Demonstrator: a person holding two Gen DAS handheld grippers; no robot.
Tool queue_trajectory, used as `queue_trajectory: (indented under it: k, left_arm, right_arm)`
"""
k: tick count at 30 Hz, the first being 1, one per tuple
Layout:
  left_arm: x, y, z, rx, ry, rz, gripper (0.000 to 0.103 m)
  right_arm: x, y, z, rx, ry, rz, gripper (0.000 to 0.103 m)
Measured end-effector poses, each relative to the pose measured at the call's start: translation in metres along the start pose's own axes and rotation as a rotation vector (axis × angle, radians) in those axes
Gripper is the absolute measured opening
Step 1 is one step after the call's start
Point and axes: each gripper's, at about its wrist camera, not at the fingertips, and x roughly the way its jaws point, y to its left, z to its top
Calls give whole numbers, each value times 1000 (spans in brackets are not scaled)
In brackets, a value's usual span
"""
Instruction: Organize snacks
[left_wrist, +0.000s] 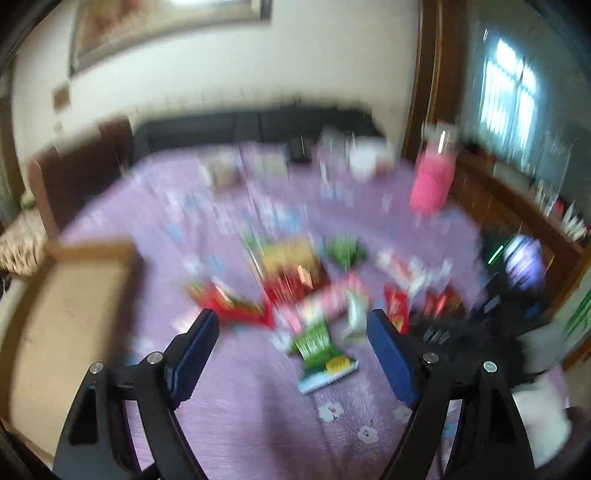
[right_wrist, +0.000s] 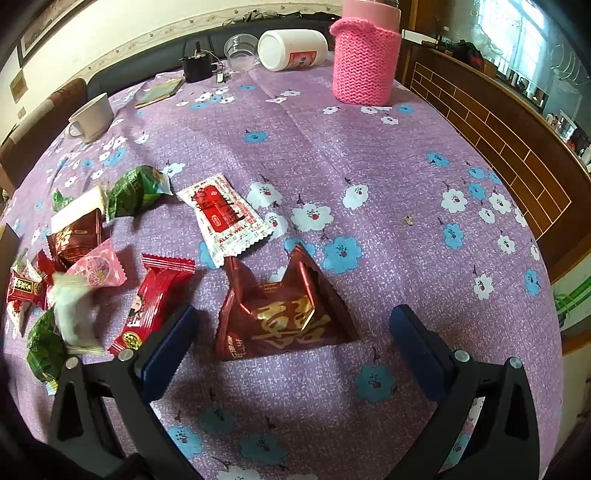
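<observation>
A purple flowered cloth covered my bench, a cream wall behind. Snack packets lay scattered at its left (a maroon pouch between my right gripper's spread jaws). My left gripper gaped, empty.

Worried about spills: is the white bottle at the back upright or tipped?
Tipped: the white bottle lies on its side, base toward the camera.

A purple floral tablecloth carries scattered snack packets, a white cup and a pink-sleeved bottle.
</observation>
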Motion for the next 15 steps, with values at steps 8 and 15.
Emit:
queue_trajectory:
  k: [8,15]
  left_arm:
    - [-159,53,28,-60,-412,184,87]
    - [-231,62,69,-36,-570,226,88]
  right_arm:
    - [-75,-6,-25,-6,-227,11,88]
    - [-268,-15,-13,-82,-700,20,91]
